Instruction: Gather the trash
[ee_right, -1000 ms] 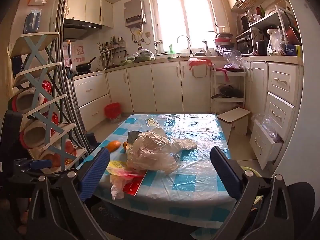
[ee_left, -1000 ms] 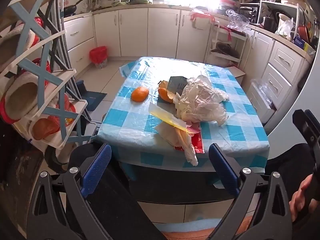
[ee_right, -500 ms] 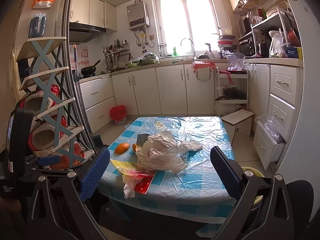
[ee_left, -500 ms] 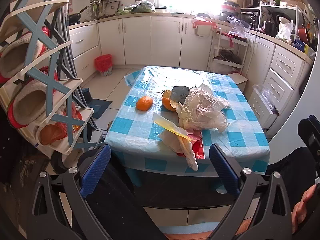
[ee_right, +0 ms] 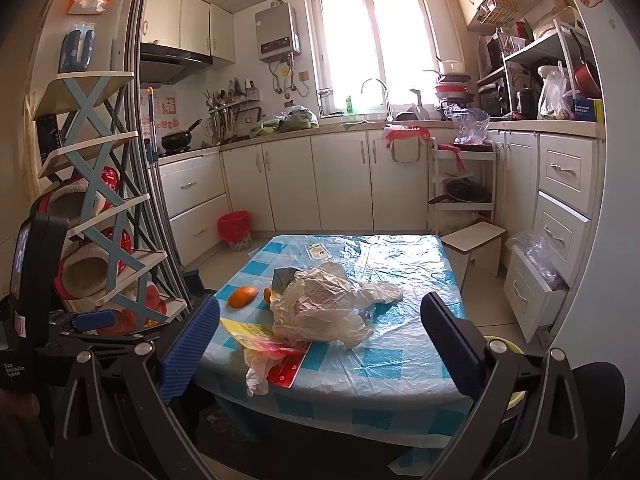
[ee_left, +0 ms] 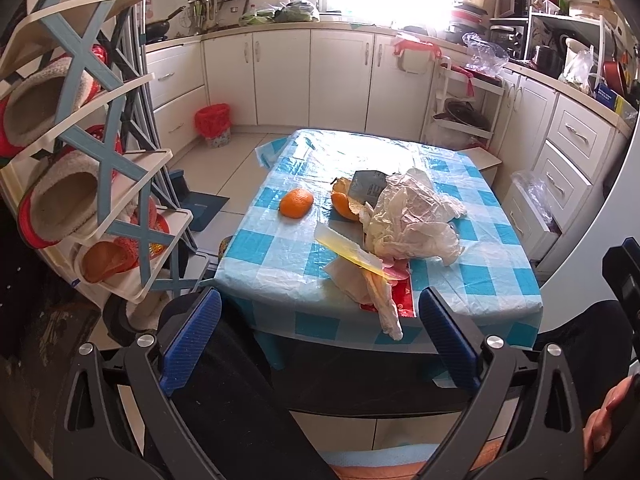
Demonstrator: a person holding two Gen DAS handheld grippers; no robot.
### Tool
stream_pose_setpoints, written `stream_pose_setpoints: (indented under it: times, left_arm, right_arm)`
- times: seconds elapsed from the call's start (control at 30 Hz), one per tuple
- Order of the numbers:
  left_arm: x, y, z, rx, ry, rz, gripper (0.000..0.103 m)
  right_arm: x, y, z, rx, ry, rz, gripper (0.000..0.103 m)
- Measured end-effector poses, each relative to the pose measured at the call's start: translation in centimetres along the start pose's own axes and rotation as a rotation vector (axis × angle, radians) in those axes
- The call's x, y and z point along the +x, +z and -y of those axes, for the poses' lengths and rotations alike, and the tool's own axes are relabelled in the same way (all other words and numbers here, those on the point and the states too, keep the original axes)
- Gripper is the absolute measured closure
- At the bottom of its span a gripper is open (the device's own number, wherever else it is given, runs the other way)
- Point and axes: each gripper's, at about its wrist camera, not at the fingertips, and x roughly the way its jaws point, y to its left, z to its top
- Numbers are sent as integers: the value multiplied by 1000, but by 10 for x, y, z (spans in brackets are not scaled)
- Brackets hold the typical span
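Observation:
A low table with a blue-and-white checked cover carries a heap of trash. In the heap are a crumpled clear plastic bag, a yellow wrapper, a red packet, white tissue hanging over the front edge, and orange peel. A whole orange lies to the left. My left gripper and right gripper are both open, held short of the table with nothing between the fingers.
A shoe rack with slippers stands close on the left. A red bin sits by the far cabinets. A white stool and an open drawer are at the right. A hand holds the other gripper.
Both grippers have risen and tilted up, so the table sits lower in each view and more of the kitchen shows. Nothing on the table moved.

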Motion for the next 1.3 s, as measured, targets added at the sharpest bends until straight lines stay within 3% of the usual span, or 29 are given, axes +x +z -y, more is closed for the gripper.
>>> stream_pose_setpoints:
  times: [0.33, 1.3]
  left_arm:
    - [0, 1, 1, 2, 36, 1, 8]
    - [4, 0, -2, 12, 40, -15, 8]
  right_arm:
    - [1, 3, 3, -3, -4, -7, 7]
    - [12, -12, -7, -15, 2, -47, 7]
